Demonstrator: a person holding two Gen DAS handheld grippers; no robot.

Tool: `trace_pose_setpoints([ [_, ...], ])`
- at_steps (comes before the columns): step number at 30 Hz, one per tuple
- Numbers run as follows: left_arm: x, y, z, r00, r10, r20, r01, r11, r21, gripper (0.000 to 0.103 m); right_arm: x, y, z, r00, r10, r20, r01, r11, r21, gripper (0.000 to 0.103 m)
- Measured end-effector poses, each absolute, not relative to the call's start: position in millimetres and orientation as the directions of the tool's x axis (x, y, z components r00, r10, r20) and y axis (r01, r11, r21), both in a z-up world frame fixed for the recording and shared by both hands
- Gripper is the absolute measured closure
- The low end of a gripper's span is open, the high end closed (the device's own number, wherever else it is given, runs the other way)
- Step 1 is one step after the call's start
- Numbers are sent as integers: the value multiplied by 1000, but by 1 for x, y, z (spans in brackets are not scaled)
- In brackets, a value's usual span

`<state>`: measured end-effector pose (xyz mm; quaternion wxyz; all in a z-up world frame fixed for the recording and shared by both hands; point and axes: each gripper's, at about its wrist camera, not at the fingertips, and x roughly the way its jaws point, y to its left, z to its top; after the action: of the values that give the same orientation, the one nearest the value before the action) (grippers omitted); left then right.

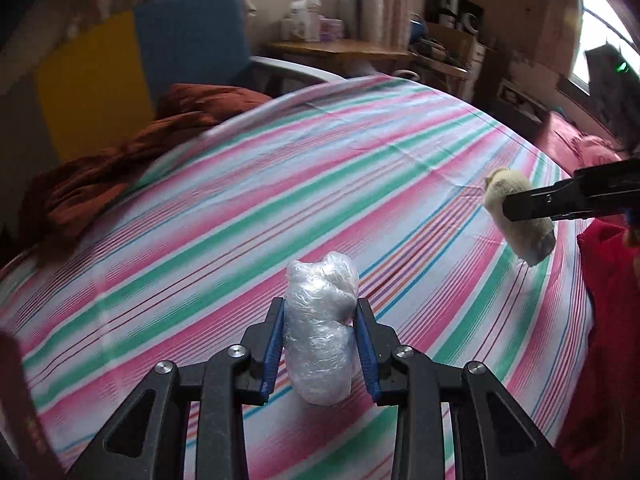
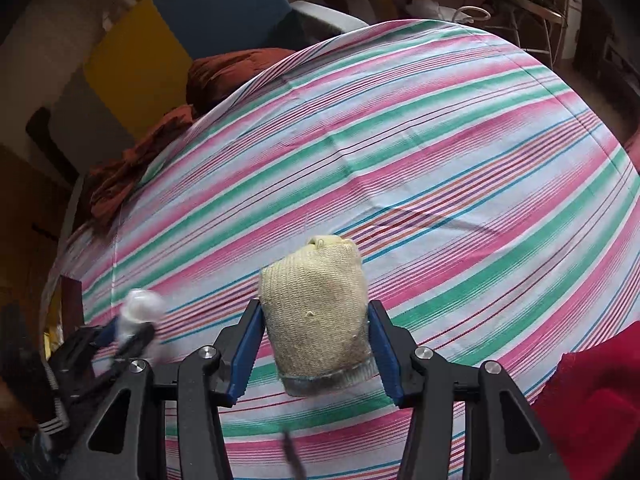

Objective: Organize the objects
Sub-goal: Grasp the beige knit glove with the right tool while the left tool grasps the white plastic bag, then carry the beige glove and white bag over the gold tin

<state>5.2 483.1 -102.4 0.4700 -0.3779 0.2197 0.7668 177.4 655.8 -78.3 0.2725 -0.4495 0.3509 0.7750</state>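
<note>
Your left gripper (image 1: pixel 320 328) was clamped on a clear plastic-wrapped bundle (image 1: pixel 321 328) above the striped bedsheet (image 1: pixel 280 184). Your right gripper (image 2: pixel 316 344) squeezed a beige knitted roll (image 2: pixel 318 316); only its own camera showed the weave and both blue pads (image 2: pixel 246 354).

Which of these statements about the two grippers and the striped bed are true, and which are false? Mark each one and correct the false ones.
1. The left gripper holds a bundle wrapped in clear plastic. True.
2. The right gripper is empty. False: it is shut on a rolled beige cloth.
3. The bed sheet is plain white. False: it is striped in pink, green and white.
4. A rust-brown blanket lies bunched at the bed's far left edge. True.
5. Both held things rest flat on the sheet. False: the grippers hold them above it.
</note>
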Motion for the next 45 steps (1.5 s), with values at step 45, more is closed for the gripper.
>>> trace_pose_setpoints([
  [45, -31, 220, -19, -590, 487, -644, -608, -793, -43, 69, 13, 422, -50, -554, -81, -828, -311, -903, 297, 51],
])
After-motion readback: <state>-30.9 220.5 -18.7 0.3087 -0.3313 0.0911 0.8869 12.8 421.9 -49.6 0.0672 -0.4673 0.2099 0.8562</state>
